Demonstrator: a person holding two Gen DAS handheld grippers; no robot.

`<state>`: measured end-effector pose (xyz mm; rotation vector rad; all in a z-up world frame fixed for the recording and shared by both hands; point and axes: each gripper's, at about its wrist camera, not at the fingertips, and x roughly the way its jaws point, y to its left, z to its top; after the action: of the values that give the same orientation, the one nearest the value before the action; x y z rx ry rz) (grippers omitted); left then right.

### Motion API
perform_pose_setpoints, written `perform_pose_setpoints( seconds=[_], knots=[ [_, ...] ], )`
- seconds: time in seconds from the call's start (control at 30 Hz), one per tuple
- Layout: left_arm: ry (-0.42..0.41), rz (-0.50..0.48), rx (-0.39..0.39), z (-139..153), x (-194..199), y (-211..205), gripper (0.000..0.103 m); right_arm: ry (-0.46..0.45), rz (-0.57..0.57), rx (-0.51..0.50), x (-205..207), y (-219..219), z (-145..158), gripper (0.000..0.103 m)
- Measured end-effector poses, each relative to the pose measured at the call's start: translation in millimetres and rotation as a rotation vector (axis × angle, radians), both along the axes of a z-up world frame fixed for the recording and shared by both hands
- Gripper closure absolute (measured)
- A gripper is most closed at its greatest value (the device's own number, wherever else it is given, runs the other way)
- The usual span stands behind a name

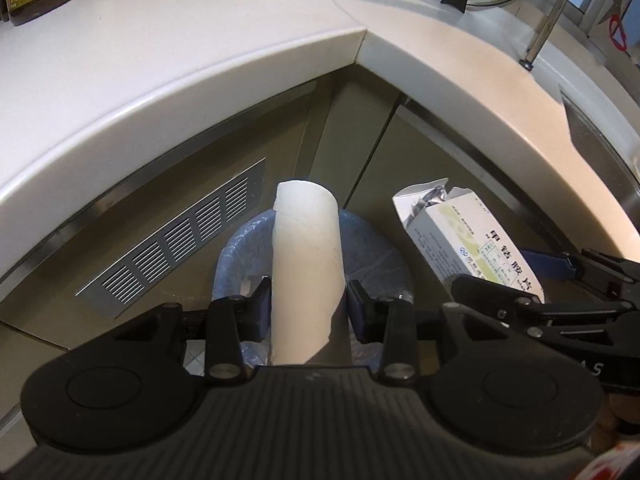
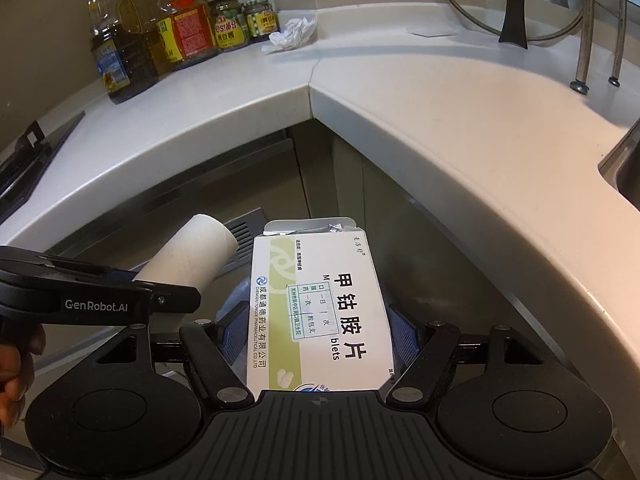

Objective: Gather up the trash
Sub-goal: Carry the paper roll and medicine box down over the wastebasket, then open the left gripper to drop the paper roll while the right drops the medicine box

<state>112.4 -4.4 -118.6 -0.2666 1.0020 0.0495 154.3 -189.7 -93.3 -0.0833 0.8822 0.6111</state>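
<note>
My left gripper (image 1: pixel 307 304) is shut on a white cardboard tube (image 1: pixel 306 264), which stands up between the blue pads over a bin lined with a blue bag (image 1: pixel 368 252) on the floor. My right gripper (image 2: pixel 318 328) is shut on a white and green medicine box (image 2: pixel 320 312) with an open top flap and a foil blister inside. The box (image 1: pixel 472 240) shows at the right in the left wrist view, beside the tube. From the right wrist, the tube (image 2: pixel 192 256) and the left gripper's body sit at the left. A crumpled white tissue (image 2: pixel 292 32) lies on the counter.
A pale L-shaped counter (image 2: pixel 400 92) wraps around the corner above the bin. Oil bottles and jars (image 2: pixel 180 36) stand at its back left, a glass pot lid (image 2: pixel 512 4) on a rack at the back right. A metal vent grille (image 1: pixel 176 240) is set in the cabinet front. Sink edge at far right.
</note>
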Motion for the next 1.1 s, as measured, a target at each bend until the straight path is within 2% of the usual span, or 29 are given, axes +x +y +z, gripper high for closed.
perform_pose_setpoints(
  seconds=[0.3,0.67,1.1],
  knots=[
    [0.037,0.015,-0.001,-23,5,8,0.069,0.008,-0.02,-0.013,5,8,-10,0.031],
    [0.078,0.016,0.025,-64,17,6,0.069,0.023,-0.039,-0.036,15,13,-40,0.031],
    [0.089,0.014,0.011,-90,24,7,0.069,0.042,-0.047,-0.057,14,16,-63,0.031]
  ],
)
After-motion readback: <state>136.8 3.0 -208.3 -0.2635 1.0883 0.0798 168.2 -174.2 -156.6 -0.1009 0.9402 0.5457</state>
